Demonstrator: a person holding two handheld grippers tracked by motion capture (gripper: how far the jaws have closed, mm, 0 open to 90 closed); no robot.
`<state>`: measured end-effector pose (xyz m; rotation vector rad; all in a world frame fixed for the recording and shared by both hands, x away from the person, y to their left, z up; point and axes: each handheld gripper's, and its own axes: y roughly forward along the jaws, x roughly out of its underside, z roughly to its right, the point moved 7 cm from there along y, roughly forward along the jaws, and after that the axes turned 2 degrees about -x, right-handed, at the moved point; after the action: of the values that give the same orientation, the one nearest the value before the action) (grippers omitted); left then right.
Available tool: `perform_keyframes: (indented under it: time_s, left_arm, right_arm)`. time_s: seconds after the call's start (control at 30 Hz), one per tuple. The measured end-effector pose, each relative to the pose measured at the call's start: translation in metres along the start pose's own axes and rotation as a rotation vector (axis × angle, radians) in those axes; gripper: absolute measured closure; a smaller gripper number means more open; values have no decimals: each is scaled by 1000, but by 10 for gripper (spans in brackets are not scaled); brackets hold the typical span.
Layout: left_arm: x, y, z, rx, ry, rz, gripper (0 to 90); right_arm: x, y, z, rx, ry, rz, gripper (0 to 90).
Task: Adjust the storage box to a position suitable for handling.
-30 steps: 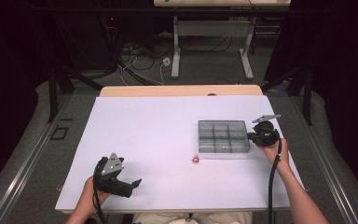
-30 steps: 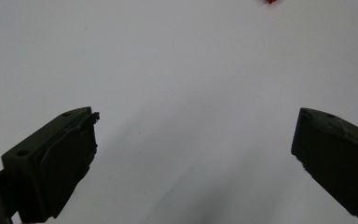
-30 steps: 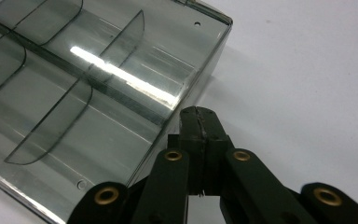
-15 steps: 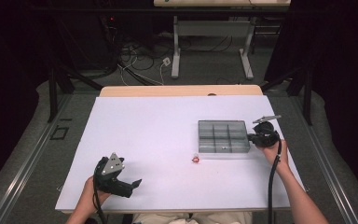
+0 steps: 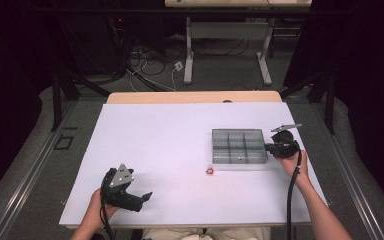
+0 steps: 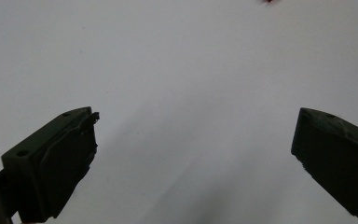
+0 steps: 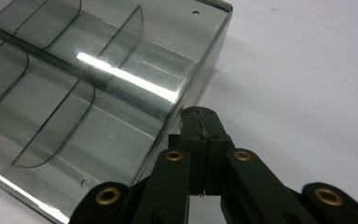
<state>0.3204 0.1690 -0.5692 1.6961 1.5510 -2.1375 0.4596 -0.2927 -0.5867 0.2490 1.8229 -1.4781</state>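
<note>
White table, dark room behind. Nothing has shifted in the last second. My right gripper, jaws pressed together, rests against the tray wall. My left gripper stays spread, empty. Bracing looks set.

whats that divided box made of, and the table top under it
The grey see-through compartment box looks like clear smoky plastic, glossy: light streaks glare on it and its dividers show through the walls. The white table top looks matte, perhaps laminate or a sheet; it shows no glare.
</note>
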Motion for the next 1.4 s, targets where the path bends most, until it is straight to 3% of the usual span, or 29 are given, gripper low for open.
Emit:
perform_keyframes:
  time_s: [0.37, 1.1, 1.4]
  left_arm:
    - [0, 0, 0, 0, 1, 1, 0]
    - [0, -1, 0, 0, 5, -4, 0]
    - [0, 0, 0, -1, 4, -3, 0]
  right_arm:
    - [-3, 5, -16, -14, -45, -20, 900]
    - [8, 2, -23, -56, -23, -104, 900]
    - [6, 3, -27, -62, -30, -95, 900]
